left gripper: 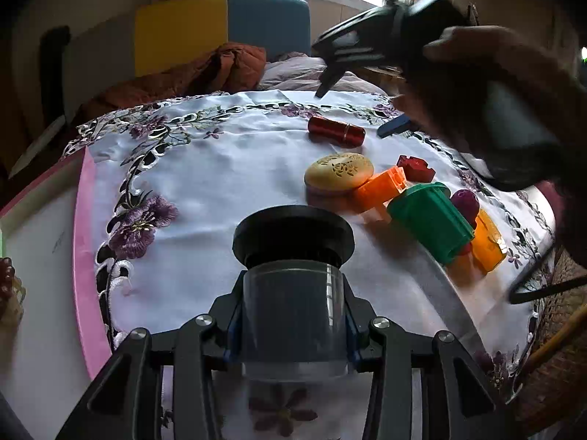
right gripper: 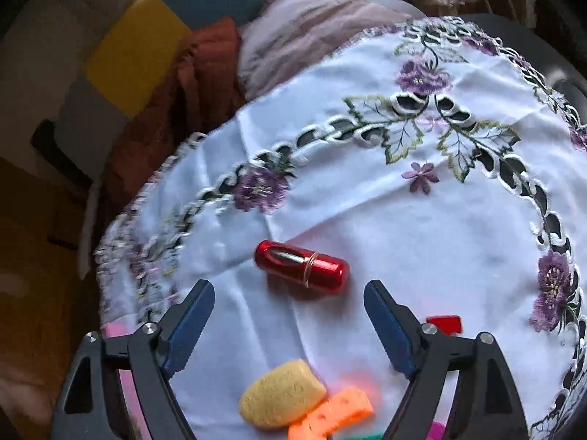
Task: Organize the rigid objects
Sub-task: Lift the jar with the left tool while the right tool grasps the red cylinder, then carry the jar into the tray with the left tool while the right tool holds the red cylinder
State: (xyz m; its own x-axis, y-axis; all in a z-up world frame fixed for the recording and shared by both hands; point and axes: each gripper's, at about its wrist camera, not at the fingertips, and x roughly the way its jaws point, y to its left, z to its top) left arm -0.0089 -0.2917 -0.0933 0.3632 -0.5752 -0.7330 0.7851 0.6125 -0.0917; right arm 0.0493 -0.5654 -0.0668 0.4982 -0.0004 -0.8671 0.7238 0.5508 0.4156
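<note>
My left gripper (left gripper: 293, 315) is shut on a clear jar with a black lid (left gripper: 293, 267), held low over the white embroidered cloth (left gripper: 220, 168). A red metal capsule (left gripper: 336, 131) lies at the far side; in the right wrist view it (right gripper: 301, 269) lies just ahead of my open, empty right gripper (right gripper: 290, 293). A round yellow case (left gripper: 339, 174), an orange block (left gripper: 381, 189), a small red piece (left gripper: 416, 168), a green cup (left gripper: 431, 222), a purple piece (left gripper: 465, 201) and an amber piece (left gripper: 488, 244) cluster at the right. The right gripper (left gripper: 352, 110) hovers above the capsule in the left wrist view.
The cloth covers a round table with a pink rim (left gripper: 82, 242). A yellow and blue panel (left gripper: 220, 29) and rumpled brown and pink fabric (left gripper: 220, 69) lie beyond the far edge. A wicker item (left gripper: 550, 359) and a black cable (left gripper: 543, 286) sit at the right.
</note>
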